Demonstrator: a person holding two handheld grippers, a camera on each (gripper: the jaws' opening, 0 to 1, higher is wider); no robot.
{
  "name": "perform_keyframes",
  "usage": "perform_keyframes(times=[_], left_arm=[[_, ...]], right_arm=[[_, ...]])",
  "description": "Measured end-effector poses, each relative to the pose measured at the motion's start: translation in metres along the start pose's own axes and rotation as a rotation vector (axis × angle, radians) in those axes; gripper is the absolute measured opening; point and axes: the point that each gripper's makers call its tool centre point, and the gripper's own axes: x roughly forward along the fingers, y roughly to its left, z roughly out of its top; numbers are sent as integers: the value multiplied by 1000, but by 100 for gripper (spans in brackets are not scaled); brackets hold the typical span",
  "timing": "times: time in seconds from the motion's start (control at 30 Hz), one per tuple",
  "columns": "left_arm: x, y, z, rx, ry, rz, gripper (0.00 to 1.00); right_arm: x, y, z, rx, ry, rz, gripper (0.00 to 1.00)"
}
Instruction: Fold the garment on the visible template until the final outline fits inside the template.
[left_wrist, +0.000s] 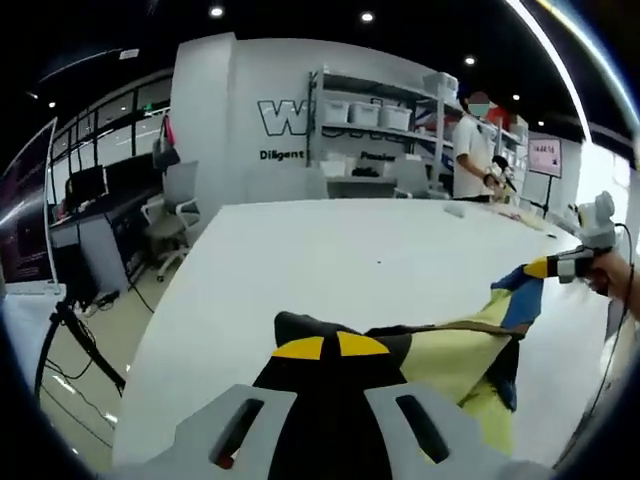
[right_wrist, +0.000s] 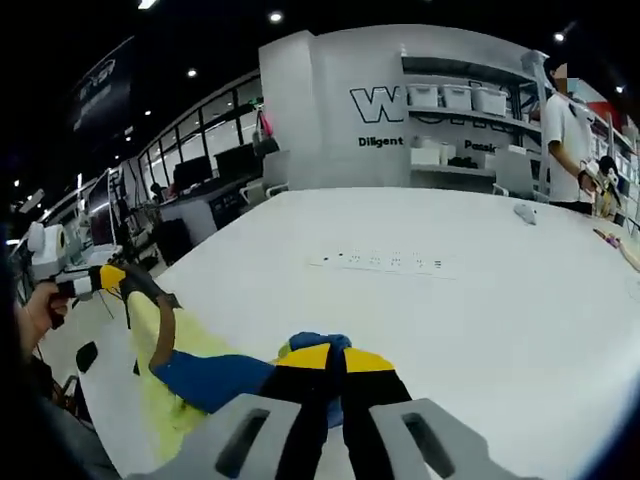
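Plainly, in the left gripper view the left gripper (left_wrist: 331, 347) rises from the bottom edge with its yellow-tipped jaws pressed together on a dark fold of the garment (left_wrist: 455, 352). From there the cloth stretches rightward over the white table (left_wrist: 330, 260), yellow-green with a blue patch and a brown band, up to the right gripper (left_wrist: 540, 268), which pinches its far corner (a hand (left_wrist: 612, 272) holds that tool at the view's right edge). Behind the table stand grey chairs (left_wrist: 170, 215) on the left, white shelving (left_wrist: 375, 125) in the middle, and a person (left_wrist: 473, 150) in a white shirt to the right.

In the right gripper view the left gripper (right_wrist: 108, 277) appears at the far left, held by a hand (right_wrist: 35, 312), its yellow tips closed on the garment's dark edge. The garment (right_wrist: 195, 365) hangs and runs rightward, yellow then blue, to the right gripper (right_wrist: 330, 356) at bottom centre, whose jaws are clamped on a blue bunch of cloth. Farther out on the table (right_wrist: 450, 320) lies a white power strip (right_wrist: 380, 263); a person (right_wrist: 568, 135) stands at the right.
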Motion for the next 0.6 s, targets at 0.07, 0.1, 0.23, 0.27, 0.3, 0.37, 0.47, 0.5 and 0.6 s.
perform_keyframes(times=[0.07,0.1,0.23,0.27,0.3,0.37,0.47,0.5,0.6], left_arm=[[9,2,-2,2,7,10,1],[11,2,-2,2,9,11,1],[26,1,-16,-14,40,14,1],[28,0,-19,-13,46,15,1],[30,1,-21,-13,51,16,1],[33,2,-24,-13,60,18,1],[41,5,-30,-10,75,18,1],[43,6,-30,-10,78,18,1],[49,6,-25,-23,69,10,1]], right_arm=[[9,-2,-5,-6,21,-13,0],[12,-4,-7,-7,31,-17,0],[25,-9,-16,-9,56,-35,0],[27,-11,-17,-10,58,-39,0],[29,-12,-18,-10,61,-41,0],[32,-14,-20,-10,68,-45,0],[37,-18,-21,-16,66,-51,0],[38,-19,-20,-16,66,-51,0],[42,-22,-15,-25,42,-62,0]])
